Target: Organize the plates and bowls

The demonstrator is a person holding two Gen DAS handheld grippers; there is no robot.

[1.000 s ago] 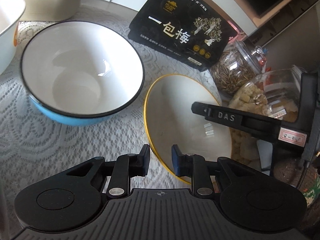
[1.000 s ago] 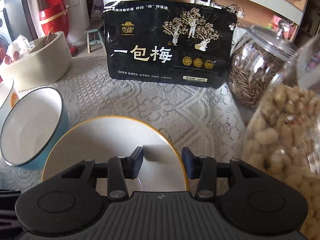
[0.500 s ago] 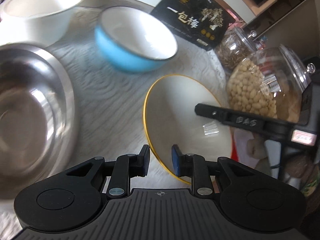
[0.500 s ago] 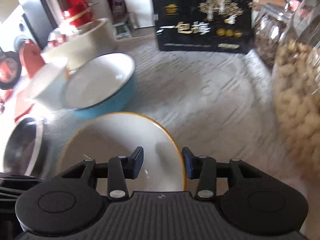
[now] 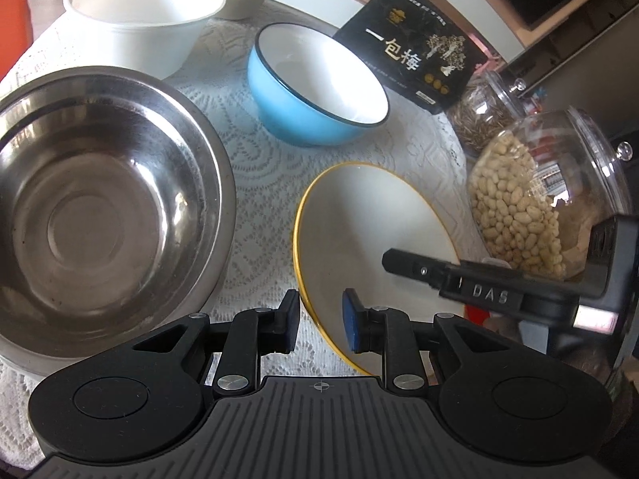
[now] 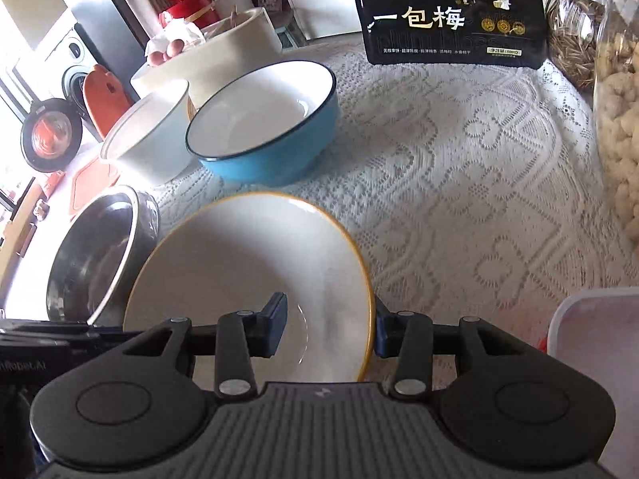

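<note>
Now both tools grip one thing: the white round plate with a yellow rim (image 5: 371, 235), carried tilted above the lace-covered counter (image 6: 459, 183). In the left wrist view the left tool (image 5: 319, 323) straddles the plate's near rim at lower centre, its blue pads narrowly spaced and pinching the edge. The right tool (image 5: 403, 259) reaches in from the right of that frame onto the opposite rim. In the right wrist view the same tool pinches the rim at lower centre, one pad inside the plate, the other outside. The large stainless steel bowl (image 5: 100, 199) lies left of the plate in both views, nearer the left hand, and looks the likeliest destination. The blue bowl with a dark rim (image 5: 315, 88) and the white bowl (image 5: 143, 16) sit beyond.
</note>
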